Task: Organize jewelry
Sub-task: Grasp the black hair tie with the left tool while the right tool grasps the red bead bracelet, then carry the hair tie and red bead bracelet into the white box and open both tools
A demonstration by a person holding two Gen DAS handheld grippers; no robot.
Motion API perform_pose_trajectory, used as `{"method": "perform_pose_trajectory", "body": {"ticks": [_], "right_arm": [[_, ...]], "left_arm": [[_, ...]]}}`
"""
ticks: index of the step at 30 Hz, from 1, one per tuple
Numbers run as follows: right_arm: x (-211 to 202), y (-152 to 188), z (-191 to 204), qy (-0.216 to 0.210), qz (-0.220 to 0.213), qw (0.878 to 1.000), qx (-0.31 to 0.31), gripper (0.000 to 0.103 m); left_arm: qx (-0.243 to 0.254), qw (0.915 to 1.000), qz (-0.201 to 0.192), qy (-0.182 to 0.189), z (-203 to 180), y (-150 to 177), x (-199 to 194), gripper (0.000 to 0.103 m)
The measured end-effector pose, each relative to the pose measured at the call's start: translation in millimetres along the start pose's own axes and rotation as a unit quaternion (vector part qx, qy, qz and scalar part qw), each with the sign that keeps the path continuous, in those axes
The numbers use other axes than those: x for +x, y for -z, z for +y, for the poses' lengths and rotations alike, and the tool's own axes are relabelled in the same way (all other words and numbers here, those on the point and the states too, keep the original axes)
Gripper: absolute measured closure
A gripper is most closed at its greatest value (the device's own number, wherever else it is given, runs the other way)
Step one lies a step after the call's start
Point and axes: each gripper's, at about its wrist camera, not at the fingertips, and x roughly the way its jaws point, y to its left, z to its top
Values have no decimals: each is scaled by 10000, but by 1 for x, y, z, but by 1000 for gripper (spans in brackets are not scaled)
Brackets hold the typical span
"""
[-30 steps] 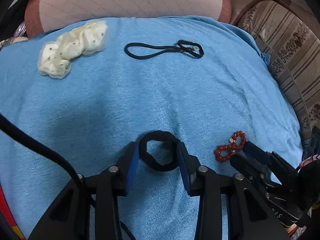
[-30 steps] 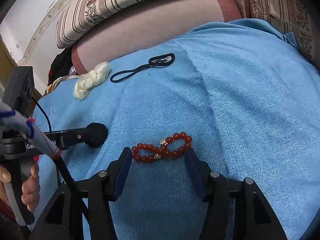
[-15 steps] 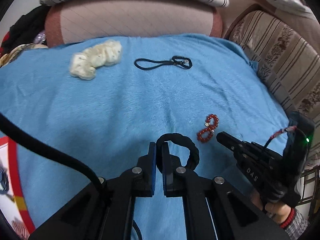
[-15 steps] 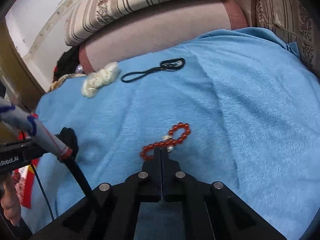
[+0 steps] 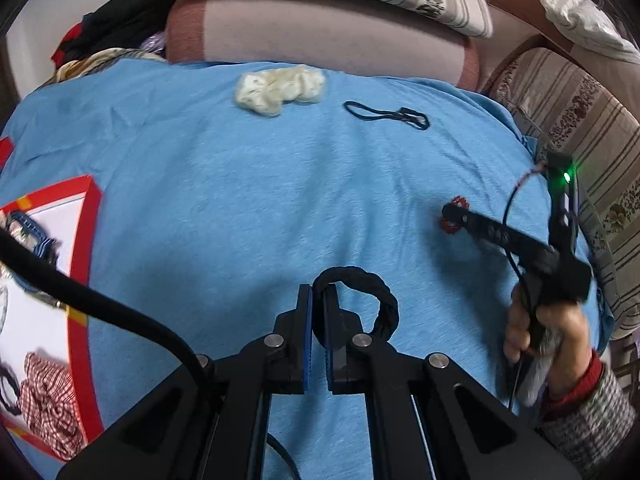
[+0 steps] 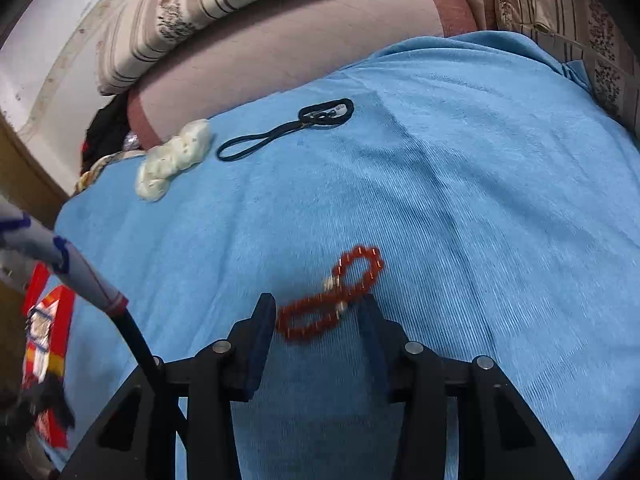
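While left gripper point(image 5: 318, 304) pinches black hair tie point(image 5: 376, 300), right gripper point(image 6: 316, 312), just opening, straddles red bracelet point(image 6: 332, 296).

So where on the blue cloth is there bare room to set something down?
The widest bare stretch of blue cloth lies between the cream scrunchie and thin black hair tie at the far edge and the two grippers nearer. It is crowded by the red bead bracelet and the red-bordered tray.

Black braided hair tie point(image 5: 384, 300) lifted; red bead bracelet point(image 6: 332, 296) lies twisted.
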Motion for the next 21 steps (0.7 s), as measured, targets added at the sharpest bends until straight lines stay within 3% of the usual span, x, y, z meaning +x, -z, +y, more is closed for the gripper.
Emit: {"method": "perform_pose_trajectory", "body": {"ticks": [1,2,9,10,12,21], "right_arm": [[3,-2,5,170,-6,9997,-172,77],[4,-2,10,188,34,9994,-298,88],[-42,14,17,-366,-82,9990,-260,89],[-49,17,19,-458,-99,9985,-271,96],[-65,23,24,-634,-104,9975,-296,95],[-106,42,73,-950,-207,9920,-803,95]], "left_arm": [[-44,10000,-5,3,3,1,-1,99],[-100,9999,-16,21,5,3,-4,99],[-428,9991,-63,-18,27,20,-27,99],[-476,9988,-81,-20,30,23,-32,99],[-530,9985,-144,-42,35,29,-43,99],[-1066,9929,-506,-158,77,60,-100,99]]}}
